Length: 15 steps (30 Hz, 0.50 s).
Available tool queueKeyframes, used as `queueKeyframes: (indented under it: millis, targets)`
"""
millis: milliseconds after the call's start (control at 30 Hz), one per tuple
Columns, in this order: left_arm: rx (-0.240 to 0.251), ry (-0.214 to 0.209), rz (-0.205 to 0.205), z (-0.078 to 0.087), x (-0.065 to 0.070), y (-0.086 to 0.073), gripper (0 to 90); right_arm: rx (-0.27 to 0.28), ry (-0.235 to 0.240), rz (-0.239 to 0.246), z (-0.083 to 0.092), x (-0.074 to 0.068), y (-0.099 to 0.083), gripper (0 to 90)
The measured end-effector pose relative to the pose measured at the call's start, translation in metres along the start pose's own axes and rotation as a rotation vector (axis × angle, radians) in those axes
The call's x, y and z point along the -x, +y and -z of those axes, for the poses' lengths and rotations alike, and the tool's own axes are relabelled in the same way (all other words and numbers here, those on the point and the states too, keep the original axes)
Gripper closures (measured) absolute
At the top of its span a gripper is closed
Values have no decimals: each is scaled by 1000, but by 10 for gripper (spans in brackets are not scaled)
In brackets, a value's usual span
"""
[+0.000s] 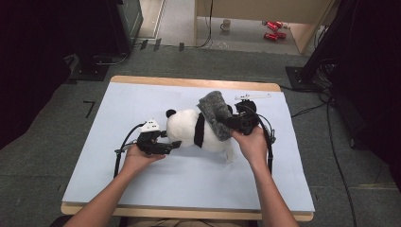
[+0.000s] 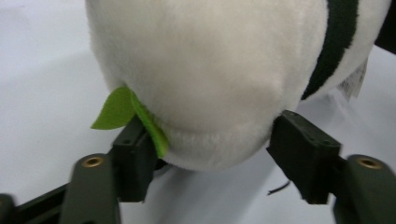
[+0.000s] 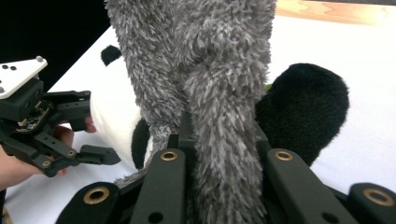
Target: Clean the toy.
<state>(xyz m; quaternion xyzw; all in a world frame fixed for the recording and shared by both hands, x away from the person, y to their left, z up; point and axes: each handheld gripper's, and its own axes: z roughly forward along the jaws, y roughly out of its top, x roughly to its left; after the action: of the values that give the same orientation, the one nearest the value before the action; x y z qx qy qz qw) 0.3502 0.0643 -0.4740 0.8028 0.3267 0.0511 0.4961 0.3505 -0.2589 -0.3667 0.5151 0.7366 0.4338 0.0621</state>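
Observation:
A black-and-white plush panda (image 1: 187,128) lies on the pale tabletop (image 1: 142,189) near its middle. A grey fuzzy cloth (image 1: 215,112) is draped over its right part. My left gripper (image 1: 174,143) is open, and the panda's round white end (image 2: 205,70) sits between its jaws. One pad (image 2: 135,158) rests against a green felt leaf (image 2: 114,109); the other pad (image 2: 303,154) stands at the plush's edge without squeezing it. My right gripper (image 3: 224,156) is shut on the grey cloth (image 3: 196,60), beside a black plush limb (image 3: 303,107). The right gripper view also shows the left gripper (image 3: 91,133).
A small white clip-like piece (image 1: 253,97) lies near the table's far edge. Beyond the wooden rim (image 1: 189,82), a mug (image 1: 226,24) and red cans (image 1: 273,28) lie on the floor. Black stands and cables flank the table.

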Motion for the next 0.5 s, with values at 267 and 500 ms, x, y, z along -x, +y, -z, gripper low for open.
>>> queueKeyframes:
  millis: [267, 500]
  targets:
    - [4, 15, 52, 2, 3, 4, 605, 31, -5, -2, 6, -6, 4, 775]
    - [-12, 29, 56, 4, 17, 10, 635, 37, 66, 57, 5, -44, 9, 775]
